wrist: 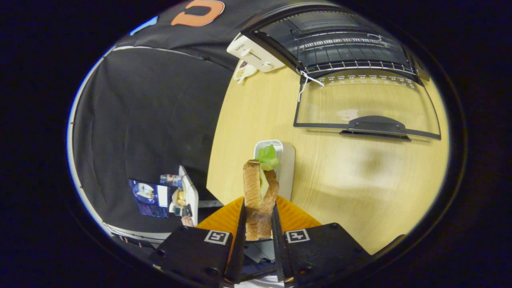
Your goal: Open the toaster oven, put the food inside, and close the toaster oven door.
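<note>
Pale wooden tabletop (344, 176) stretched beyond the fingers, with black cloth hanging behind it. At its far side stood the white toaster oven (256, 56) with its glass door (366, 106) folded flat onto the wood, black handle (375, 127) nearest the gripper and the wire rack (352, 52) visible inside the dark cavity. The gripper (259, 224) was pinching a toasted sandwich with green lettuce (260, 188), both fingers pressed against its brown bread sides, holding it on edge above the table. Just beyond the sandwich lay a small white rectangular tray (286, 160), well short of the open door.
</note>
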Demonstrator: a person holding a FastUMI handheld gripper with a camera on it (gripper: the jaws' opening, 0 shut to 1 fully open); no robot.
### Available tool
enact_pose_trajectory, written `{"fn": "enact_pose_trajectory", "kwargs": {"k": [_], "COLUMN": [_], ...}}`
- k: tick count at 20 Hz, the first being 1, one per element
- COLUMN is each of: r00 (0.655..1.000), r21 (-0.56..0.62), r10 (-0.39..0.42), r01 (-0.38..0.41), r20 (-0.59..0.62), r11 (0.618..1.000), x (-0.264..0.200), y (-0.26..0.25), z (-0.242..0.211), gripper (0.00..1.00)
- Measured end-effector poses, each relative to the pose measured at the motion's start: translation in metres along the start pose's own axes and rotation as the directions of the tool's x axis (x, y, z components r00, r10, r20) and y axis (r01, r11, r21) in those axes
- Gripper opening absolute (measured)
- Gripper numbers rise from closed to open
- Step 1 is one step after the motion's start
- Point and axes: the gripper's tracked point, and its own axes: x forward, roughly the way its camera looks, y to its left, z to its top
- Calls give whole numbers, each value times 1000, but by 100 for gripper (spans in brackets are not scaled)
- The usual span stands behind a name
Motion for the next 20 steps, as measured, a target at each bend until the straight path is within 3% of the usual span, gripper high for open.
{"fn": "enact_pose_trajectory", "kwargs": {"k": [3, 6, 8, 10, 12, 14, 16, 18, 19, 20], "r00": [994, 979, 949, 896, 807, 684, 514, 359, 308, 282], "r21": [65, 113, 133, 173, 201, 219, 221, 185, 185, 202], "r10": [98, 132, 174, 196, 172, 132, 44, -11, -39, -71], "r01": [-101, -150, -214, -283, -337, -401, -443, -452, -460, -471], "r20": [44, 155, 263, 399, 564, 717, 857, 933, 950, 957], "r11": [993, 982, 968, 944, 920, 889, 869, 873, 869, 859], "x": [-13, -21, -32, -42, -52, -68, -87, -107, -114, -114], "y": [5, -11, -15, -27, -46, -64, -90, -99, -99, -103], "z": [7, 32, 53, 81, 114, 141, 167, 180, 183, 189], "gripper": [38, 37, 37, 37, 37, 37, 38, 38, 38, 38]}}
